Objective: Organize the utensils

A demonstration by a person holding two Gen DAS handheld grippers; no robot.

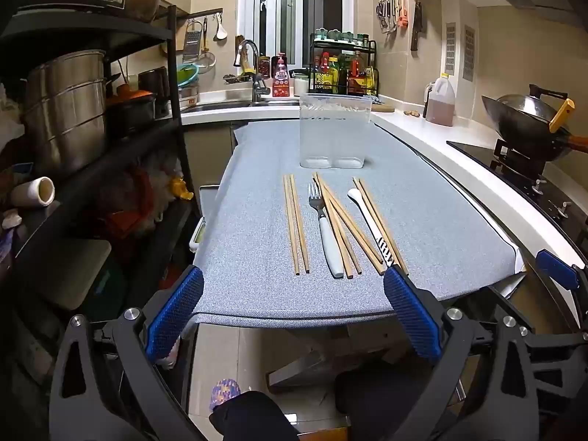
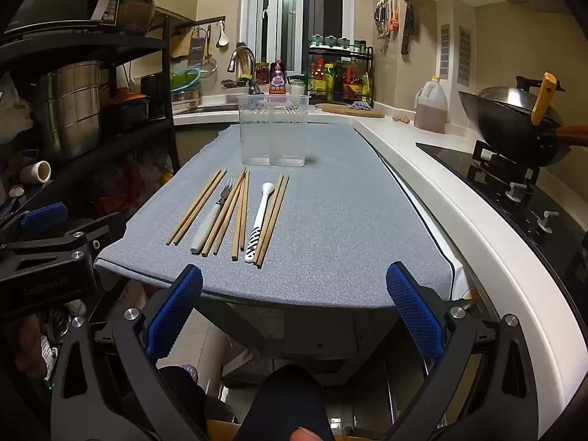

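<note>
On the grey mat [image 1: 422, 220] [image 2: 349, 228] lie several wooden chopsticks [image 1: 297, 225] [image 2: 196, 211], a white-handled fork [image 1: 325, 229] [image 2: 212, 217] and a white spoon with a striped handle [image 1: 371, 226] [image 2: 259, 220], all in a row. Behind them stands an empty clear two-compartment holder [image 1: 332, 130] [image 2: 272, 130]. My left gripper [image 1: 294, 279] hovers open before the mat's near edge, holding nothing. My right gripper [image 2: 294, 275] is open too, at the near edge, to the right of the utensils. The left gripper [image 2: 44, 217] shows at the left of the right wrist view.
A black shelf rack with steel pots [image 1: 66, 110] stands left of the table. A white counter [image 2: 441, 183] runs along the right with a stove and wok [image 2: 514, 125] and an oil jug [image 2: 430, 106]. Sink and bottle rack [image 1: 343, 66] sit behind. The person's knees show below.
</note>
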